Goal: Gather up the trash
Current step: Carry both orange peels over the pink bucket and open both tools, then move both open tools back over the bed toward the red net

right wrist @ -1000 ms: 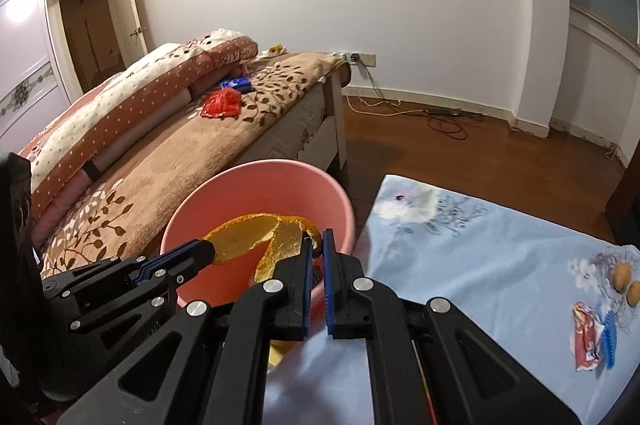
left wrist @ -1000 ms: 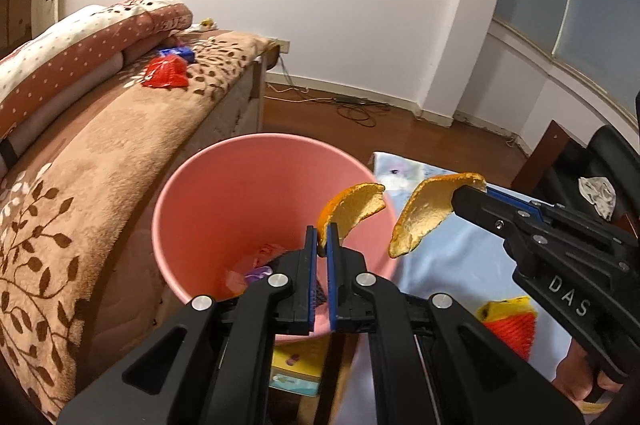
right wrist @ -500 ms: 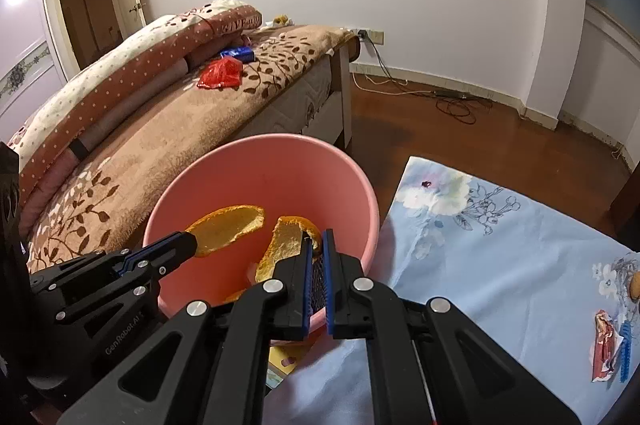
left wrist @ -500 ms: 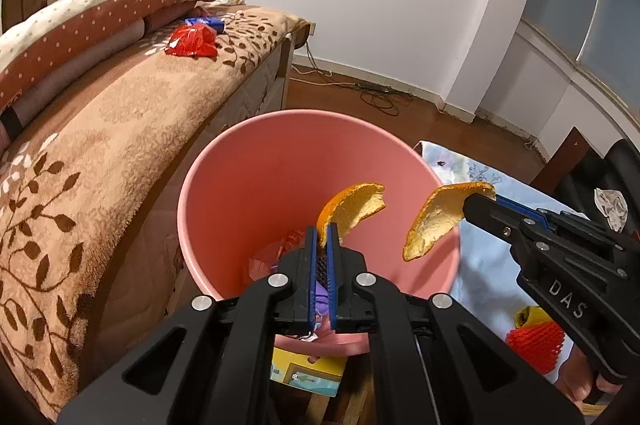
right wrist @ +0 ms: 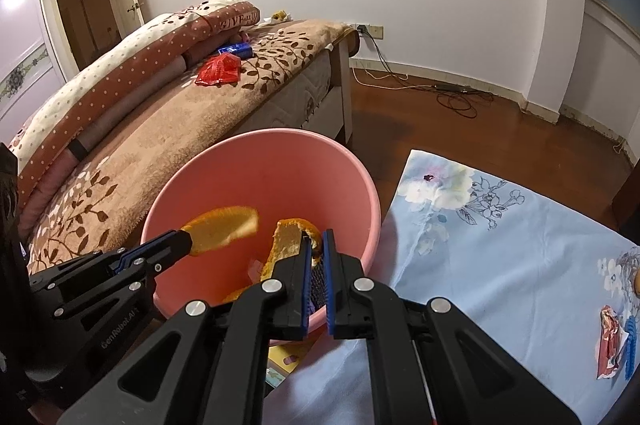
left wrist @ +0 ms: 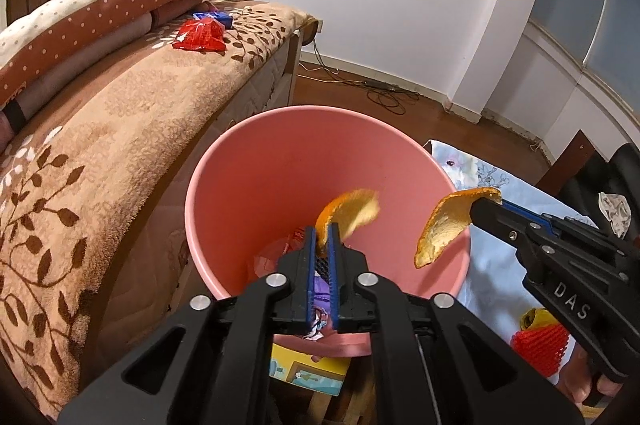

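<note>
A pink bin [left wrist: 256,181] stands between the bed and the table; it also shows in the right wrist view [right wrist: 280,161]. My left gripper [left wrist: 323,233] is over the bin's mouth, its jaws slightly parted around an orange peel [left wrist: 348,211] that looks blurred. My right gripper [right wrist: 316,239] holds a second orange peel [right wrist: 290,233] over the bin, jaws also slightly parted; this peel shows in the left wrist view [left wrist: 444,225]. Wrappers lie at the bin's bottom.
A bed with a brown leaf-print blanket [left wrist: 100,121] lies left, with a red wrapper [left wrist: 199,35] and a blue wrapper [left wrist: 214,18] on it. The blue flowered tablecloth [right wrist: 500,245] at right holds wrappers [right wrist: 614,341]. A red net [left wrist: 540,345] lies on the table.
Both grippers have moved forward over the pink bin with their peels. Both pairs of jaws have parted a little, and the left peel is blurred, as if slipping.
</note>
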Demonstrator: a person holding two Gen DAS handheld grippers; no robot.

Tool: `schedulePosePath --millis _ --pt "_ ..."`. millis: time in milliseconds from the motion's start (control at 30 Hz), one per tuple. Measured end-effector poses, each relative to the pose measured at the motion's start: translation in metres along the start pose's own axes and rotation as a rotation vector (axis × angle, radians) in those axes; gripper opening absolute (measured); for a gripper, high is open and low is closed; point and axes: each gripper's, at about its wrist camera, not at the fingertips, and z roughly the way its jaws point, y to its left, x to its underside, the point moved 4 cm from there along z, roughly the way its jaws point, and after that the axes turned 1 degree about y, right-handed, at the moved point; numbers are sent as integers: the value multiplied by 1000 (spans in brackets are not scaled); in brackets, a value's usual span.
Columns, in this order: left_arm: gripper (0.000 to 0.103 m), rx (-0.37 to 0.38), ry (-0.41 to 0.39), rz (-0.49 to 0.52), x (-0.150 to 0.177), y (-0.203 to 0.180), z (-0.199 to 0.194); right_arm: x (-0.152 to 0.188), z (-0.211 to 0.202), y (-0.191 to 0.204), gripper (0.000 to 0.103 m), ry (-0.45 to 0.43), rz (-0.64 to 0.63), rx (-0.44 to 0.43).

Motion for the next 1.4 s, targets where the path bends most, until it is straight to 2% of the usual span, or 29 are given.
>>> schedulePosePath --millis 67,167,433,633,900,1133,1267,1400 --pt "28 2 -8 -2 0 -1 -3 0 -2 1 12 -3 0 -3" --pt "35 11 -25 -2 -2 -3 -10 0 -7 1 19 -12 3 -5" --pt "37 21 -38 19 -1 -14 -22 4 -28 -4 30 -49 10 -3" --pt "37 56 -39 20 3 -25 -32 18 -50 -16 33 -65 34 0" --pt "37 86 -43 96 13 -59 -45 42 -90 -39 38 -104 59 9" --pt "38 132 -9 150 30 -89 -45 75 -115 -74 39 -108 113 48" --pt "48 174 10 170 40 -105 -42 96 -128 -102 40 -105 161 88" --pt "48 233 37 205 51 -125 -38 119 -141 -138 40 -98 233 140"
